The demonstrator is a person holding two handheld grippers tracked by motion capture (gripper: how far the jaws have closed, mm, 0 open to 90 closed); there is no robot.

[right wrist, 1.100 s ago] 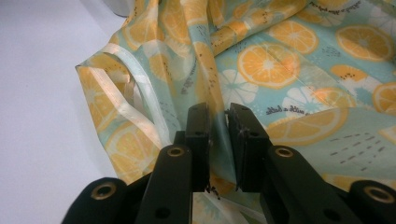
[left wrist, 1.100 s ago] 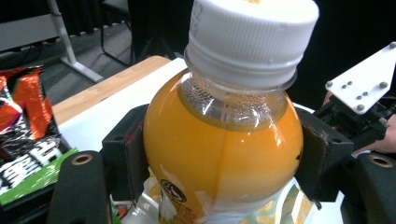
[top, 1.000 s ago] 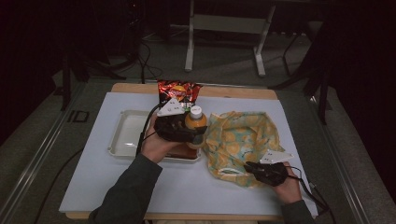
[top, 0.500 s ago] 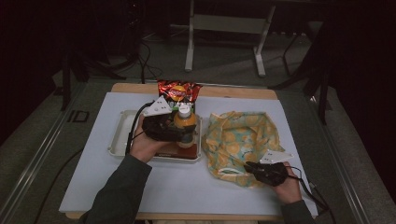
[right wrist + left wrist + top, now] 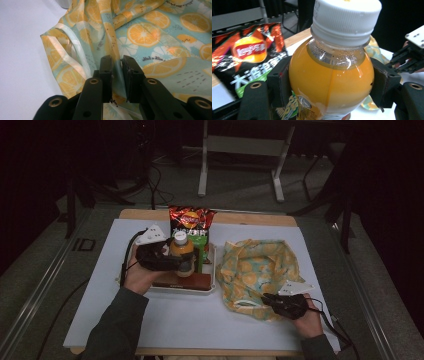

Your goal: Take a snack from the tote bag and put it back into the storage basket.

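An orange juice bottle (image 5: 181, 254) with a white cap stands upright over the white tray (image 5: 207, 287), and my left gripper (image 5: 172, 260) is shut on it. In the left gripper view both pads press the bottle (image 5: 330, 75) at its shoulder. A lemon-print plastic bag (image 5: 257, 270) lies spread on the table to the right. My right gripper (image 5: 270, 301) is shut on the bag's near edge, beside its handle loop (image 5: 72, 47); the bag (image 5: 150, 32) runs between the jaws.
A red bag of crisps (image 5: 191, 222) stands at the tray's far end, also behind the bottle as the crisps bag (image 5: 249, 50). A brown flat item (image 5: 182, 281) lies in the tray. White sheet (image 5: 100, 290) covers the table; chair legs stand beyond the far edge.
My left gripper has carried the bottle leftward, from next to the lemon bag to above the tray. The right gripper has kept its hold on the bag.
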